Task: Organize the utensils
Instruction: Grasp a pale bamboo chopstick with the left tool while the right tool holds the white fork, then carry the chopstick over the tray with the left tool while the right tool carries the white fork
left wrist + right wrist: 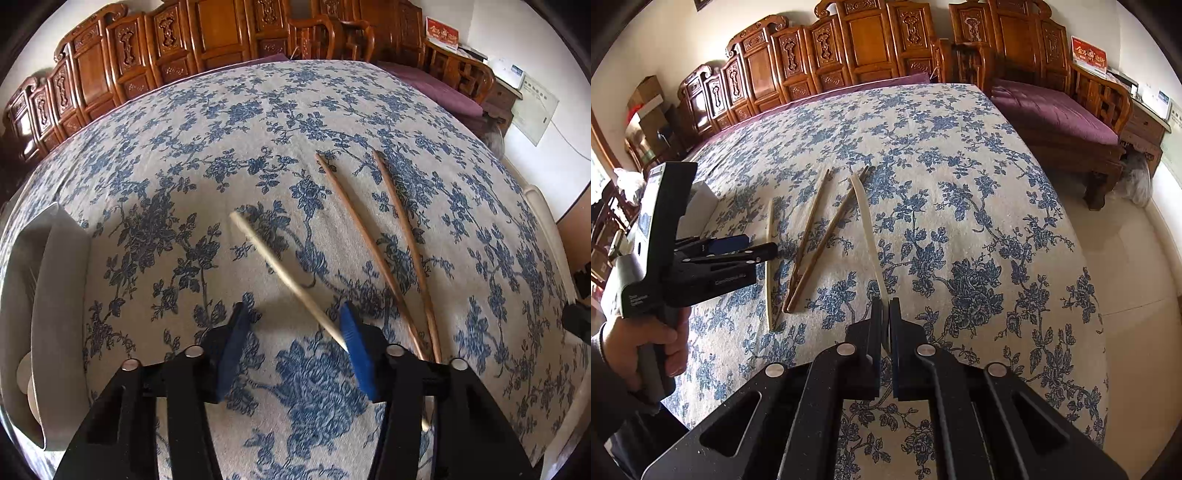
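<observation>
Tablecloth (960, 192) in blue-and-cream floral print covers the whole work surface, with broad bare stretches ahead of both tools; its far edge meets a row of carved wooden chairs (849, 48), its right edge drops to pale floor beside a purple-cushioned bench (1060, 114), and a pale holder (44, 295) sits at the left margin of the left wrist view. The right gripper (885, 317) is closed on a pale chopstick (866, 229), pinched near its end, the rest slanting forward over the cloth. The left gripper (291, 321) stands wide apart, gripping nothing; a second pale chopstick (284, 275) lies on the cloth between its fingers, running under the right-hand blue pad (354, 350). Two brown chopsticks (384, 243) lie side by side just right of that tool, converging toward its base. From the right wrist view, they rest between the two pale sticks.
</observation>
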A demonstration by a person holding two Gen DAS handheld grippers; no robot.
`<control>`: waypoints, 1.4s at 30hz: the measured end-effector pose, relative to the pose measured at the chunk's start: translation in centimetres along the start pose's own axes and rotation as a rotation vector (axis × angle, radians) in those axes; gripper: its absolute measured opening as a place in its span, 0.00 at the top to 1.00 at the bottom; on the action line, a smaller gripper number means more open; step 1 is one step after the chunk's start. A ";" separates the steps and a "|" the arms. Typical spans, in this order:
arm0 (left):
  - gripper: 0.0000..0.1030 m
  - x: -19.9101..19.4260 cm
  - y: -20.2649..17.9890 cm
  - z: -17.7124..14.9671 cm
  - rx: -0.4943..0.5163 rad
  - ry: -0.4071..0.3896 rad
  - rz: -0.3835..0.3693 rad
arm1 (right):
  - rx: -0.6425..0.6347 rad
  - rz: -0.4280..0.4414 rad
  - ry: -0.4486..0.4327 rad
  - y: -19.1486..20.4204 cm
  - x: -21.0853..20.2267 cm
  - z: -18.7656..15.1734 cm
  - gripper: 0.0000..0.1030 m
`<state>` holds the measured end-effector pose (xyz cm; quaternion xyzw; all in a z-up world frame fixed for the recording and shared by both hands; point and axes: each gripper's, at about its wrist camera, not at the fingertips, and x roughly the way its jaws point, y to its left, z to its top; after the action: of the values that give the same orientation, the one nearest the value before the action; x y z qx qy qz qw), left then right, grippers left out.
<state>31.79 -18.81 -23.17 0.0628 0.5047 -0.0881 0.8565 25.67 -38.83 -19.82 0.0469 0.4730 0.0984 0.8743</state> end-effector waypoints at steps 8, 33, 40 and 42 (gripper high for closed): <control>0.76 -1.1 0.9 -1.5 0.014 0.027 -0.009 | -0.024 0.007 0.012 1.1 0.3 -0.3 0.95; 0.96 -2.9 5.7 -3.4 0.011 0.031 -0.029 | -0.041 0.044 0.016 2.7 0.5 -0.8 0.95; 0.96 -6.5 8.3 -4.0 0.017 -0.039 -0.036 | -0.071 0.061 0.025 4.3 0.8 -1.1 0.95; 0.96 -7.6 9.0 -4.0 0.016 -0.059 -0.041 | -0.067 0.070 0.024 4.6 0.9 -1.1 0.95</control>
<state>26.74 -8.53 -18.28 0.0565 0.4799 -0.1115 0.8684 24.62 -34.12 -20.35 0.0326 0.4778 0.1453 0.8658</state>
